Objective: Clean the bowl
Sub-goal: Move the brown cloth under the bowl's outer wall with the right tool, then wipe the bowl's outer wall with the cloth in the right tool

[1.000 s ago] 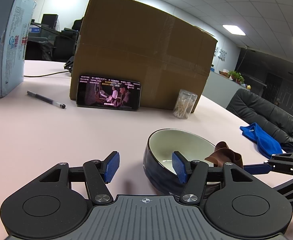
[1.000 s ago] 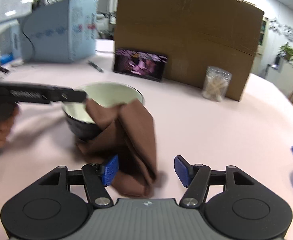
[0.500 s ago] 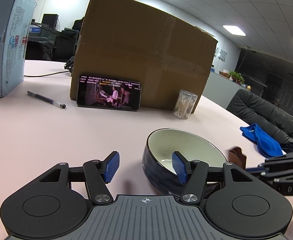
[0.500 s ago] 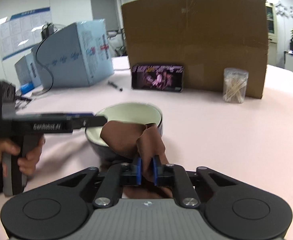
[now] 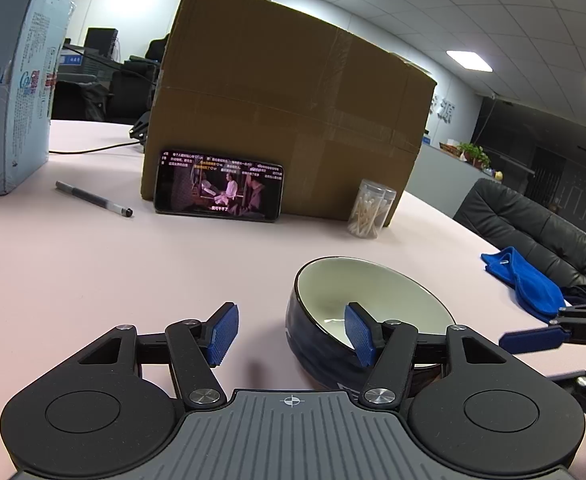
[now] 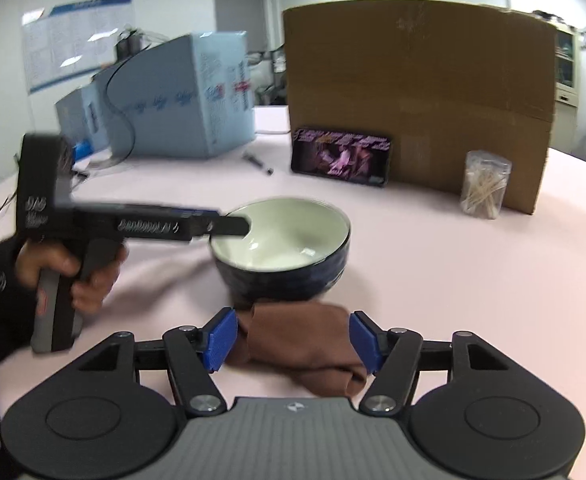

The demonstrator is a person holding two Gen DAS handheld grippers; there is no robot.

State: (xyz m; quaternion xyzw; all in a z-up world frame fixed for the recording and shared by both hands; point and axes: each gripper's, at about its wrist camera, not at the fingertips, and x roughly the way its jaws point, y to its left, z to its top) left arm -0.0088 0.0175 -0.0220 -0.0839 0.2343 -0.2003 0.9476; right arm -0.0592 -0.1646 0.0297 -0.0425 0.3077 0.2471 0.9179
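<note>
A dark blue bowl with a white inside stands upright on the pink table; it also shows in the right wrist view. My left gripper is open, its right finger inside the bowl over the near rim, its left finger outside. In the right wrist view the left gripper reaches over the bowl's left rim. My right gripper is open around a crumpled brown cloth lying on the table just in front of the bowl. A right fingertip shows beside the bowl.
A big cardboard box stands behind, with a phone leaning on it and a jar of cotton swabs beside. A pen and a light blue box lie left. A blue cloth lies right.
My right gripper, shut on the brown cloth half a second ago, has opened and the cloth now lies on the table before the bowl. The left gripper has stayed put.
</note>
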